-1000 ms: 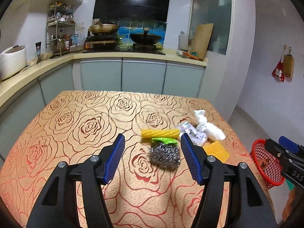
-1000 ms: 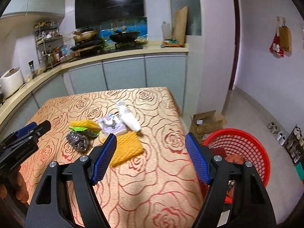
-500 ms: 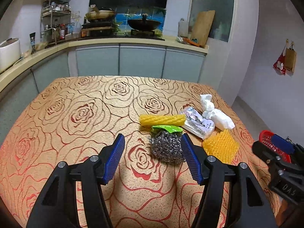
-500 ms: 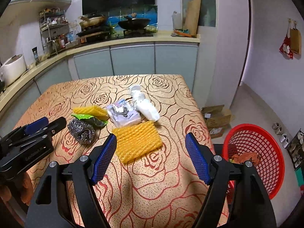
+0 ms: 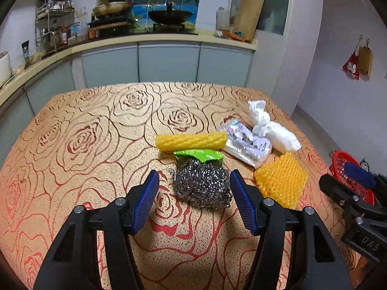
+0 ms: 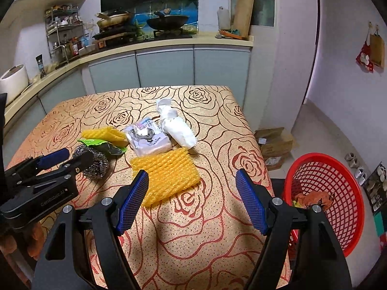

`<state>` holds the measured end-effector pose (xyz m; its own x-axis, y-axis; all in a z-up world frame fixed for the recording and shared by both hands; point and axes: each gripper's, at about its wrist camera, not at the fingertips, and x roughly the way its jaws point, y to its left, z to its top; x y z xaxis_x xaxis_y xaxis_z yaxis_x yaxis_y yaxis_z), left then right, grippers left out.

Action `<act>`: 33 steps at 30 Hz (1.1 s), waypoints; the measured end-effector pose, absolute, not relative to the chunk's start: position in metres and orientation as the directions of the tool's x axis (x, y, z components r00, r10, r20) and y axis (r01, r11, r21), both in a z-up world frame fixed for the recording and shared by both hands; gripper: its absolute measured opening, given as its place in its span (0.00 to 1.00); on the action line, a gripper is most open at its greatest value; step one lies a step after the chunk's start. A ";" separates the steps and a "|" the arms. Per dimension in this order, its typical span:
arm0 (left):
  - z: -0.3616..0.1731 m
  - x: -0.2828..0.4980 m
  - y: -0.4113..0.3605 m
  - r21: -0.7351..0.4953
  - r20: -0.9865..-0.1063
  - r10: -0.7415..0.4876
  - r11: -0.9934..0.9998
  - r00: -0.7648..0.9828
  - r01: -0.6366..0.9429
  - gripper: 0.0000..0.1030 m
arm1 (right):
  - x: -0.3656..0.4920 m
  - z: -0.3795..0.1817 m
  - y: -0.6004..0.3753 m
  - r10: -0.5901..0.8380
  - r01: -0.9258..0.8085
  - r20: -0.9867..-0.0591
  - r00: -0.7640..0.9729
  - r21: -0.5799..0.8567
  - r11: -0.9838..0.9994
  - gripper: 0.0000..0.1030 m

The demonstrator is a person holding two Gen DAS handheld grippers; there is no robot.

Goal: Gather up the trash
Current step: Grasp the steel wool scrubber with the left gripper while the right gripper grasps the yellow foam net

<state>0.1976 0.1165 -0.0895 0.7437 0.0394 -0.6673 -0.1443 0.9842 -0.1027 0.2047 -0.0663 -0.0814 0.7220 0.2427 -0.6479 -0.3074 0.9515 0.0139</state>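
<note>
Left wrist view shows the left gripper point(image 5: 194, 181) with its two blue fingers spread apart and nothing pinched between them. The steel wool ball point(image 5: 202, 184) sits on the table right in front, in the gap past the fingertips. The right fingertip looks very close to the ball's side, but I cannot tell if it touches. The ball is round, so it has no long side to line up with.

Just behind the ball lies a green wrapper point(image 5: 198, 155), and behind that a yellow foam roll point(image 5: 191, 141) lying sideways across the view. Off to the right are a clear plastic packet point(image 5: 244, 142), a white bag point(image 5: 273, 130) and a flat yellow foam net point(image 5: 281, 178).

In the right wrist view, the right gripper point(image 6: 192, 188) is spread wide too and holds nothing. The flat yellow foam net lies just ahead of it, closer to its left finger, with its long side slanting away to the left.

So the left hand is nearer the steel wool, and the right hand is nearer the net. I think each one needs to go forward and down a bit, then squeeze.

The red basket point(image 6: 348, 188) waits on the floor, to the right of the table point(image 6: 193, 241), nearer the right hand.
</note>
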 end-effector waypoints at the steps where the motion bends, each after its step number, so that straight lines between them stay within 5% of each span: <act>1: -0.090 0.198 0.117 -0.108 -0.670 0.035 0.984 0.741 -0.144 0.54 | 0.205 -0.082 -0.066 0.242 -0.307 -0.650 0.721 0.014 0.951 0.70; 3: -0.093 0.200 0.118 -0.113 -0.679 0.026 0.984 0.733 -0.140 0.41 | 0.207 -0.083 -0.067 0.244 -0.309 -0.652 0.717 0.016 0.951 0.70; 12: -0.090 0.196 0.116 -0.087 -0.675 0.032 0.989 0.737 -0.123 0.24 | 0.210 -0.088 -0.058 0.261 -0.333 -0.670 0.695 0.022 0.943 0.70; 33: -0.048 0.152 0.157 -0.104 -0.591 0.102 0.974 0.800 -0.200 0.21 | 0.227 -0.117 -0.020 0.290 -0.386 -0.760 0.582 0.056 0.921 0.70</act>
